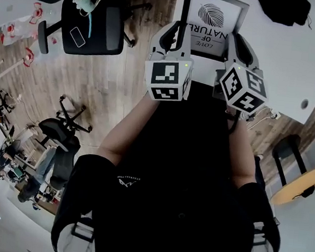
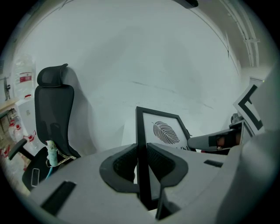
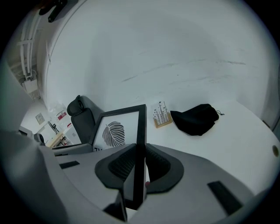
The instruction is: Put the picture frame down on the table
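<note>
1. Black and matte, thin-railed and square-cornered, the picture frame (image 1: 213, 22) sat at twelve o'clock in the head view. It held a smooth white print of a dark, feathery leaf, with lettering that ran upside down to me.
2. My left gripper (image 1: 175, 38) was clamped on the frame's left rail. In the left gripper view the ribbed dark pads (image 2: 120, 164) pressed both faces of that rail, with no gap showing.
3. My right gripper (image 1: 241, 47) gripped the opposite rail the same way, its jaws closed tight on the black edge in the right gripper view.
4. Both grippers had rounded grey plastic shells, and each carried a marker cube (image 1: 168, 80) printed with crisp black-and-white squares.
5. A smooth white table (image 1: 299, 59) spread from twelve to three o'clock. The frame hung over its near left corner, and I could not tell whether it touched the top.
6. At one o'clock on the table lay a soft, crumpled black cloth pouch (image 3: 194, 119). Just beside it stood a small wooden block (image 3: 162, 117) with thin stems sticking up.
7. A wood-plank floor (image 1: 123, 80), brown and grainy, filled ten to eleven o'clock.
8. A black office chair (image 1: 92, 26) stood on it at eleven o'clock, and more chairs were clustered at eight.
9. A round pale-wood tabletop (image 1: 296, 187) showed at four o'clock.
</note>
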Available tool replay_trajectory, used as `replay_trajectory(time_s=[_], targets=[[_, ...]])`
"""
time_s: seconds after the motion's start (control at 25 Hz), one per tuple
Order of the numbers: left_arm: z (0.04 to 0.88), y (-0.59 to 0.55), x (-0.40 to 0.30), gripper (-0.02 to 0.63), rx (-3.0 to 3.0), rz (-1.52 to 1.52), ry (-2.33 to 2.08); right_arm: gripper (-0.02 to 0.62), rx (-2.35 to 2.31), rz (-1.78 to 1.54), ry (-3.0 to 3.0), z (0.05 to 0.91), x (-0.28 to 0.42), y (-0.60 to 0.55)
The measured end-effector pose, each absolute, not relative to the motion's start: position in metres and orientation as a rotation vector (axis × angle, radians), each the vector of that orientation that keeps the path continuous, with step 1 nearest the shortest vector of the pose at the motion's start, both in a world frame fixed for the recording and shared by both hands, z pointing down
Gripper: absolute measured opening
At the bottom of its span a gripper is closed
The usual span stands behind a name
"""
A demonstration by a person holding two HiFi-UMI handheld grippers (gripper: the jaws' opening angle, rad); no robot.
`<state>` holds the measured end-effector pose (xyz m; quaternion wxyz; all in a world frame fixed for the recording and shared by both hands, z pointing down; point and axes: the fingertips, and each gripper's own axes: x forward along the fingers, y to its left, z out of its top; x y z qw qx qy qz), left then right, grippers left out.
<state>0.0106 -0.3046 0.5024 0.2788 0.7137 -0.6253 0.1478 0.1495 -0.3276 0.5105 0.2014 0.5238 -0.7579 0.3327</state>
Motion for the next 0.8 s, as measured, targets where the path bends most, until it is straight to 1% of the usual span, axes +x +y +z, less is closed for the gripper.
replay_trajectory(time_s=[0.8], targets=[[0.605,-0.302,0.012,0.072,1.74,0.552,-1.545,0.066,1.312,1.134,-1.94,0.617,0.15,-0.326]])
